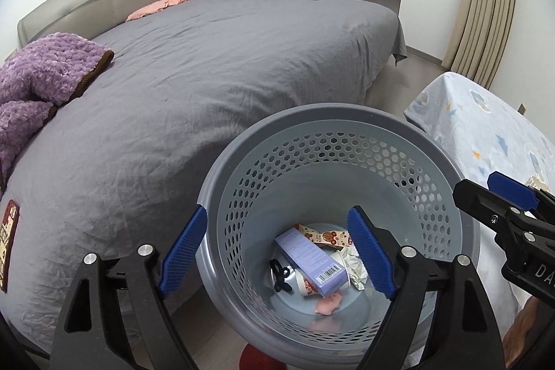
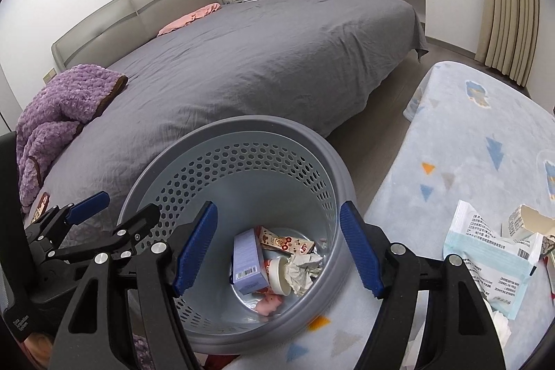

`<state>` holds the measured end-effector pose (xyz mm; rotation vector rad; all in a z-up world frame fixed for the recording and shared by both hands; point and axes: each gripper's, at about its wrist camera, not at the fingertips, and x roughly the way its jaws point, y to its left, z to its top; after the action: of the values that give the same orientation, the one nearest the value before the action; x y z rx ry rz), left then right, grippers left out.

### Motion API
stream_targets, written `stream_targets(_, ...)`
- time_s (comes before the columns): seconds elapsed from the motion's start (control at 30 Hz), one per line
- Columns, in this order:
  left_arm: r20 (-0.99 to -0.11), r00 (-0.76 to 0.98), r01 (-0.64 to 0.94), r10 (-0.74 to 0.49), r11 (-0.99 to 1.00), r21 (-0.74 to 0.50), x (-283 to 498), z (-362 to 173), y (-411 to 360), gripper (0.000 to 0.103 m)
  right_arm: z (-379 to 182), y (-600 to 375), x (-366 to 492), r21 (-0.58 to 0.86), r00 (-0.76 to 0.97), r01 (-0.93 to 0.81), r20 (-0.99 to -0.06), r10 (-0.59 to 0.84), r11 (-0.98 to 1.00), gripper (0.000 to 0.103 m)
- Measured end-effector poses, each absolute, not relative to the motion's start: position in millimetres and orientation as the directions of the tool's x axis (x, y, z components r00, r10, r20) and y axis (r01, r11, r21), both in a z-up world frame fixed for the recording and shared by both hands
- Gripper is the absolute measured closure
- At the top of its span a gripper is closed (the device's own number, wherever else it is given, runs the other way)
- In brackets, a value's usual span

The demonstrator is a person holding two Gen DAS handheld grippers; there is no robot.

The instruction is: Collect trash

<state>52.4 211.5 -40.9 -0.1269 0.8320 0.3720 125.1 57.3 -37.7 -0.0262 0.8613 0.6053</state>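
we've got both grippers spread wide and holding nothing, the left gripper [image 1: 277,252] and the right gripper [image 2: 277,252] each poised right over the grey bin [image 1: 347,123]. down between our fingers a purple box [image 2: 247,262], a crumpled paper [image 2: 301,271] and a snack wrapper [image 2: 286,243] lie on the bin's bottom, and just right of the right gripper more wrappers [image 2: 492,260] sit on the patterned blanket [image 2: 468,144].

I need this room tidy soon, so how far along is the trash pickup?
Partly done: the grey perforated plastic bin already holds a purple carton, crumpled paper and a snack wrapper. Both grippers, left and right, are open and empty. A blue-white packet remains on the patterned blanket.
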Motion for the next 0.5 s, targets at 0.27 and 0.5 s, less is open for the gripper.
stream_targets(0.27, -0.727, 0.635, -0.349, 0.263, 0.936, 0.034, 51, -34, 201, 0.013, -34, 37, 118, 0.210, 0.519, -0.472, -0.719, 0.462, 0.856, 0.033)
stream_targets(0.5, -0.717, 0.654, -0.314, 0.243, 0.949, 0.036, 51, -28, 184, 0.010, -31, 6, 106, 0.211, 0.544, -0.416, -0.721, 0.428, 0.884, 0.033)
